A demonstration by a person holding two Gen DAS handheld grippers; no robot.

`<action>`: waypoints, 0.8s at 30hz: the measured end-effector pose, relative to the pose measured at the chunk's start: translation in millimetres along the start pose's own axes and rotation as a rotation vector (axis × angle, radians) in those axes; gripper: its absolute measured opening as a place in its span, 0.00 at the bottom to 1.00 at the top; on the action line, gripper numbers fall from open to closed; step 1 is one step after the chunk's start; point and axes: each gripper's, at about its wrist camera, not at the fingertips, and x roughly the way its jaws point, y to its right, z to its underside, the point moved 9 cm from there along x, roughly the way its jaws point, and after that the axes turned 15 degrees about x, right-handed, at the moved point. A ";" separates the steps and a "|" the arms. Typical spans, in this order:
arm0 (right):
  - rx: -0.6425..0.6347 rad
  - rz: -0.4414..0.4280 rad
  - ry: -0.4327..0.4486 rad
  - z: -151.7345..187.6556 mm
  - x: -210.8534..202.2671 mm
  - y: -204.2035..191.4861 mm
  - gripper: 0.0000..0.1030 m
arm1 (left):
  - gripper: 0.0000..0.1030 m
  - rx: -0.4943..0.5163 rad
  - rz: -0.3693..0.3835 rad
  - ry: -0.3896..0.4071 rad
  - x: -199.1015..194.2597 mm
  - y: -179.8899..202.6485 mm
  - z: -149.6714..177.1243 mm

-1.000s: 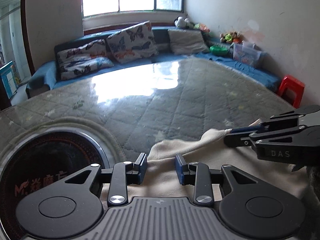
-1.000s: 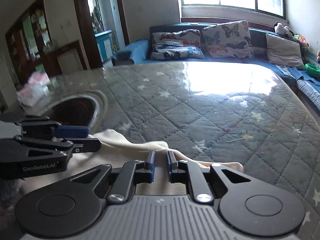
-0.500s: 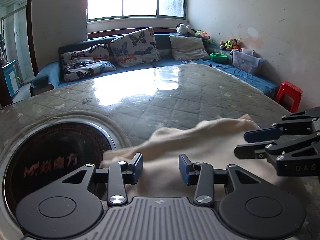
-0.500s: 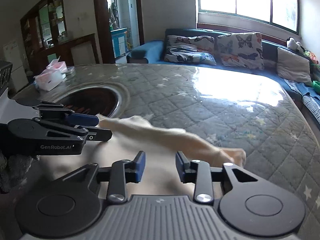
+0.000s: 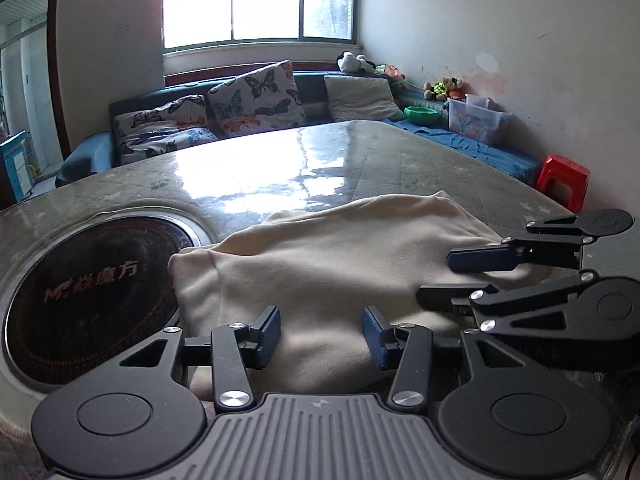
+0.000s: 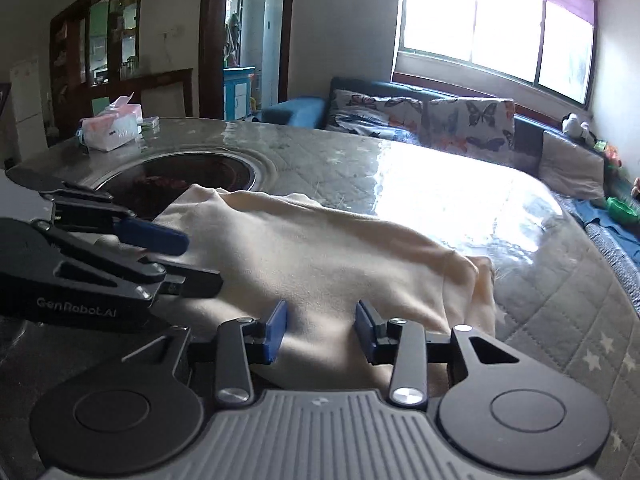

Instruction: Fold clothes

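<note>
Both grippers, left (image 5: 320, 334) & right (image 6: 322, 330), fingers just spread, nothing gripped, cream garment (image 5: 320, 264) lying below.

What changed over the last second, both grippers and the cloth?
Both grippers have let go: the left gripper and right gripper have just been opening and now stand open, backed off toward the near edge. The cream garment now lies folded and flat, with more of it in view. The table and round cooktop are unchanged.

Cream garment (image 5: 320, 264), folded and rumpled, flat on the quilted tabletop (image 5: 280, 168)
</note>
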 end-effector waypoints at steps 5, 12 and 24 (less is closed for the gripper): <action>0.016 0.015 0.025 -3.1 -14.9 4.2 0.39 | 0.51 -0.014 -0.012 0.005 -7.9 -7.4 5.5; 0.093 0.028 0.006 7.4 -18.0 21.5 0.38 | 0.52 -0.024 -0.013 0.012 -13.9 -10.5 9.2; 0.144 0.040 0.002 12.9 -28.0 34.5 0.32 | 0.52 -0.079 -0.037 0.002 -23.2 -27.0 19.4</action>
